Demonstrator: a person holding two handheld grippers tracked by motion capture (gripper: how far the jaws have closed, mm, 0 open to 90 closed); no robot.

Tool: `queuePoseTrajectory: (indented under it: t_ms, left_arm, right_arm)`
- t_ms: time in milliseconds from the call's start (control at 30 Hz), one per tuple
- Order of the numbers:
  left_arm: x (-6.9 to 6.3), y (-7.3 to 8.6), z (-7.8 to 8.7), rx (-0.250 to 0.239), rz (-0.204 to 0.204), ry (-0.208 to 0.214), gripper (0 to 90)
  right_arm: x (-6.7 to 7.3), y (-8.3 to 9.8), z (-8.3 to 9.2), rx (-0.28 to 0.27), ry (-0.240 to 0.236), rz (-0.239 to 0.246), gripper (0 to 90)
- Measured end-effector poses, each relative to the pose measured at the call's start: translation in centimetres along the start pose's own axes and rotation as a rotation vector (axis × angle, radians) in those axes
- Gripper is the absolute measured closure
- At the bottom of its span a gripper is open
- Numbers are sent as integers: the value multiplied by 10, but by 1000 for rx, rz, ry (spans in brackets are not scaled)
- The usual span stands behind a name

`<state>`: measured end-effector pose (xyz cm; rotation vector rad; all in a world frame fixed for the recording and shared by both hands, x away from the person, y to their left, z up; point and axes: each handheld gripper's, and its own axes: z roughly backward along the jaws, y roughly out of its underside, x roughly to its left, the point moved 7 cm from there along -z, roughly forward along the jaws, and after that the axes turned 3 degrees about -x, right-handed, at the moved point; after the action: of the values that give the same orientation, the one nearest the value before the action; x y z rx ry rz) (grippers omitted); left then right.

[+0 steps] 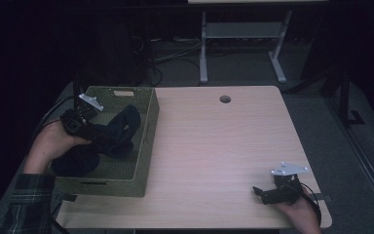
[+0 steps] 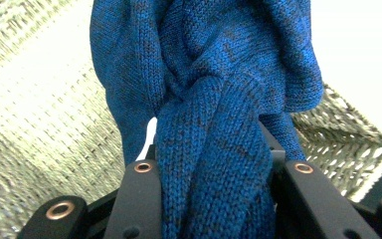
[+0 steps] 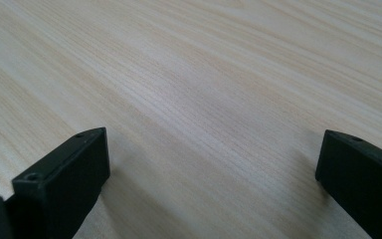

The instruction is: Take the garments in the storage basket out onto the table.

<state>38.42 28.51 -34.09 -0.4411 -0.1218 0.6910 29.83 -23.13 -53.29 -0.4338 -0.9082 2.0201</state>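
The left gripper (image 1: pixel 93 132) hangs over the woven basket (image 1: pixel 148 126) at the left end of the desk (image 1: pixel 214 146), its jaws closed on a blue knitted garment (image 1: pixel 121 127). In the left gripper view the jaws clamp a thick twisted bunch of the knit (image 2: pixel 214 149) between them, standing partly apart because of the bulk of the cloth. The gathered fabric runs straight away from the jaws, so its long axis follows the gripper's own line; in the high view that line runs from the near left towards the far right across the basket, with one end of the garment raised near the basket's right wall and the rest sagging to the basket floor near the hand.

The right gripper (image 1: pixel 268 195) rests low at the near right corner of the desk, well apart from the basket. Its jaws (image 3: pixel 62 184) stand wide open with bare wood between them.

The desk is pale wood grain with a round cable hole (image 1: pixel 225 99) near its far edge. Beyond it the room is dark, with grey floor, loose cables and the white legs of another table.

The high view makes the garment look almost black; the left gripper view shows its blue knit stitches and the weave of the basket (image 2: pixel 40 124).
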Motion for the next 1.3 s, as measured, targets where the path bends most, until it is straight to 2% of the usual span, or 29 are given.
queuePoseTrajectory:
  t_ms: [200,400,933,1300]
  left_arm:
    - [-4,-9,14,-13,-17,-9,654]
    - [-8,-16,23,-38,-27,6,654]
    - [-24,-41,24,-67,-62,38,654]
    - [-37,-65,23,-83,-94,34,654]
  right_arm:
    - [0,0,0,-1,0,0,3]
    - [0,0,0,0,0,-1,3]
    - [-1,0,0,1,5,-4,2]
    - [-1,0,0,0,11,-10,2]
